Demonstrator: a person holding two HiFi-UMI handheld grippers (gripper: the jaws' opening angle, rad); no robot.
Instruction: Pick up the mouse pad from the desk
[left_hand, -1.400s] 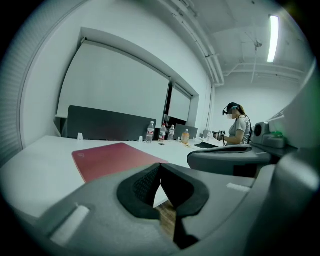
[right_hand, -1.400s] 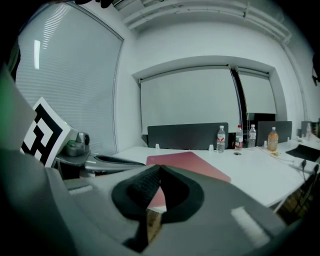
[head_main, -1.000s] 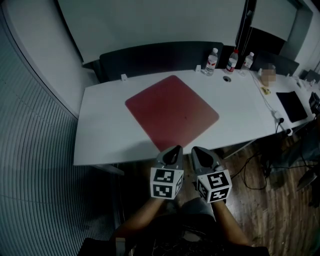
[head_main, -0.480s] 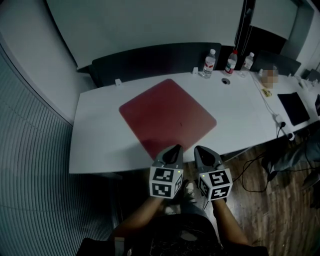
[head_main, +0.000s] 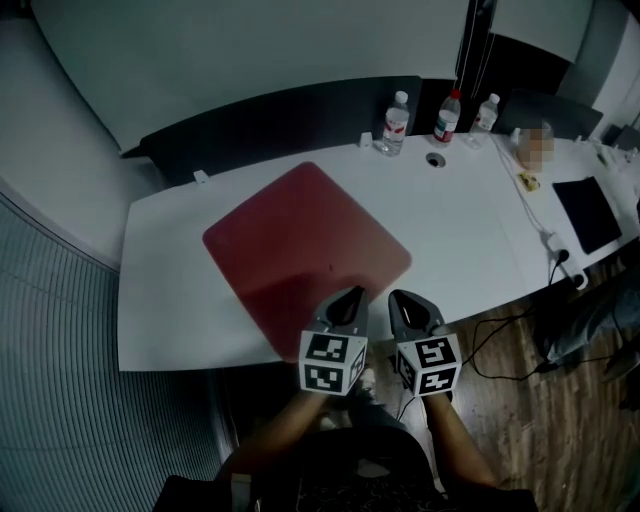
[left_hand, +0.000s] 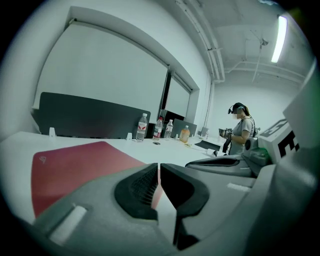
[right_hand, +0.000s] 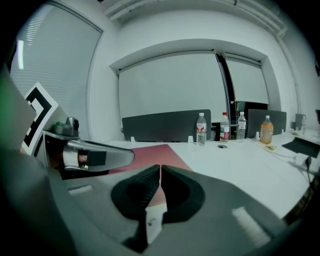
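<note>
A dark red square mouse pad (head_main: 300, 250) lies flat on the white desk (head_main: 470, 240), turned so that one corner points at me. It also shows in the left gripper view as the red mouse pad (left_hand: 75, 165) and in the right gripper view as the mouse pad (right_hand: 150, 152). My left gripper (head_main: 350, 295) and right gripper (head_main: 405, 298) are held side by side over the desk's near edge, just above the pad's near corner. Both are shut and empty: left gripper (left_hand: 158, 172), right gripper (right_hand: 160, 175).
Three water bottles (head_main: 396, 122) stand at the desk's far edge before a dark divider panel (head_main: 280, 120). A black flat device (head_main: 587, 212) and cables lie at the right end. A person (left_hand: 242, 127) stands beyond the desk's right end. Wooden floor lies below.
Both grippers have come forward toward the desk together. Their tips were short of the desk's near edge and now sit over the pad's near corner. The pad lies unmoved.
</note>
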